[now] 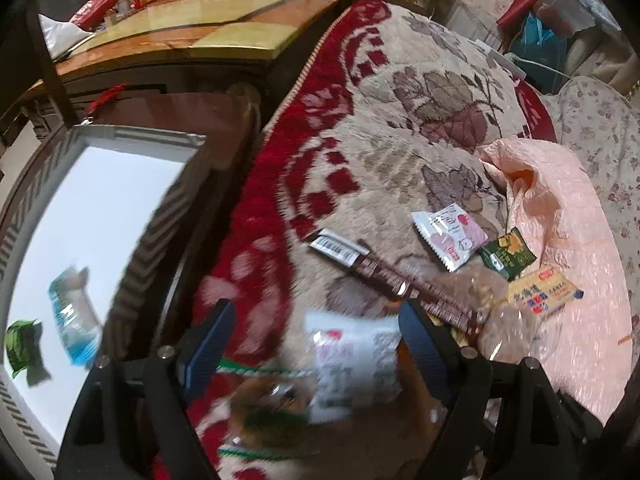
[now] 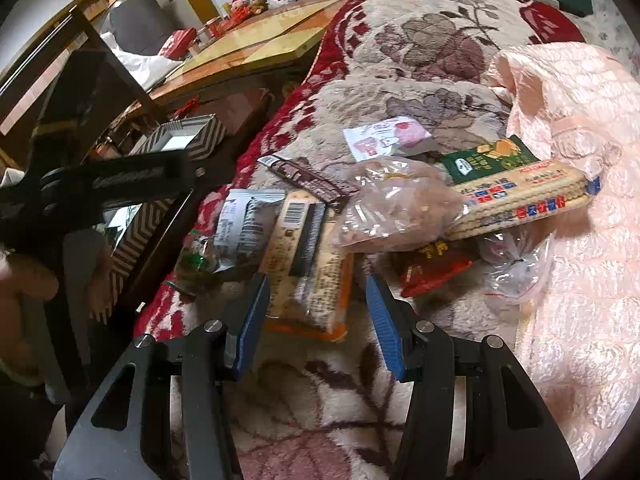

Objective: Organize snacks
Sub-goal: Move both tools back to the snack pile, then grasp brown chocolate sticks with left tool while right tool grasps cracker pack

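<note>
My left hand-held gripper hangs over the edge of the snack pile with its jaws standing wide apart. A white packet lies below, in the gap between the blue pads, but the picture is blurred there and the pads do not press on it, so I read this hand-held gripper as open and holding nothing.

My right hand-held gripper is also open, its jaws about half apart. They point at a long beige biscuit pack with a barcode, which lies just in front of the fingertips; the pads do not touch it.

The snacks lie in a heap on a plush blanket with red and brown flowers. In the right wrist view I see a grey-white packet beside the beige pack, a dark brown bar, a clear bag of nuts, a long cracker pack resting partly on that bag, a green packet, a white and pink packet and a red packet. A pink quilted cloth lies at the right side of the heap.

To the left of the blanket stands a white box with striped walls. Inside it lie already a blue packet and a small green packet, a little apart from each other. Behind it is a glossy worktop.
</note>
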